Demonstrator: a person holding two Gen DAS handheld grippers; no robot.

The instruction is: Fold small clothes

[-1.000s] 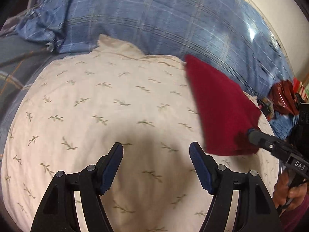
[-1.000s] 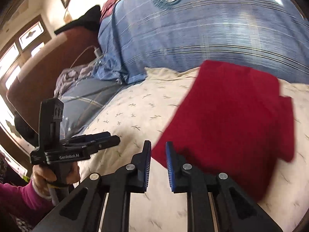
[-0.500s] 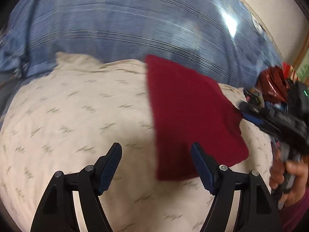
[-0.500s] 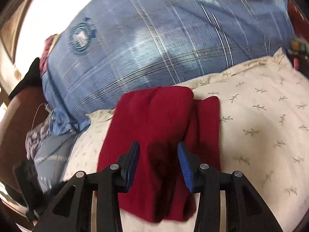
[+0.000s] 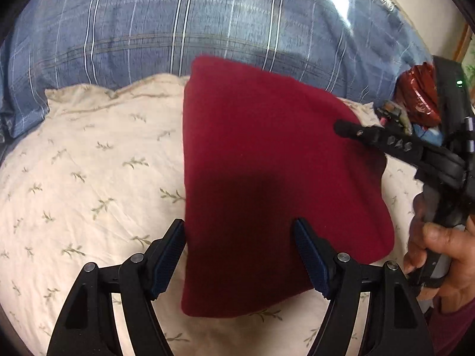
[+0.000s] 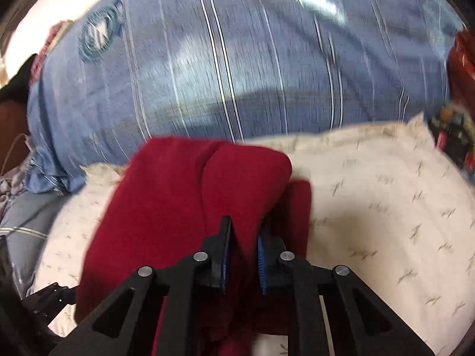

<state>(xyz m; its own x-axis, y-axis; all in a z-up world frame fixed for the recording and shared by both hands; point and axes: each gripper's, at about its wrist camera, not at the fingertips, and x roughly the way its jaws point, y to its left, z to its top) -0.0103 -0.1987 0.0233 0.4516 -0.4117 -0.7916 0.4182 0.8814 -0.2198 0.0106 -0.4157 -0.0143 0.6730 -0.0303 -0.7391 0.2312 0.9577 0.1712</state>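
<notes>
A dark red folded garment [image 5: 267, 178] lies on a cream pillow with a leaf print [image 5: 89, 178]. My left gripper [image 5: 240, 255] is open, its jaws wide apart over the garment's near edge, holding nothing. My right gripper [image 6: 243, 246] is shut on a raised fold of the red garment [image 6: 237, 184] and lifts that fold above the rest of the cloth. In the left wrist view the right gripper [image 5: 344, 126] comes in from the right over the garment's right side.
A large blue plaid pillow [image 5: 207, 23] stands behind the cream pillow. Red and dark items [image 5: 418, 98] lie at the far right. Grey bedding [image 6: 17, 216] lies at the left. A hand [image 5: 445, 255] holds the right gripper's handle.
My right gripper has closed on a fold of the red garment and raised it. My left gripper has moved right, over the garment's near edge, still open.
</notes>
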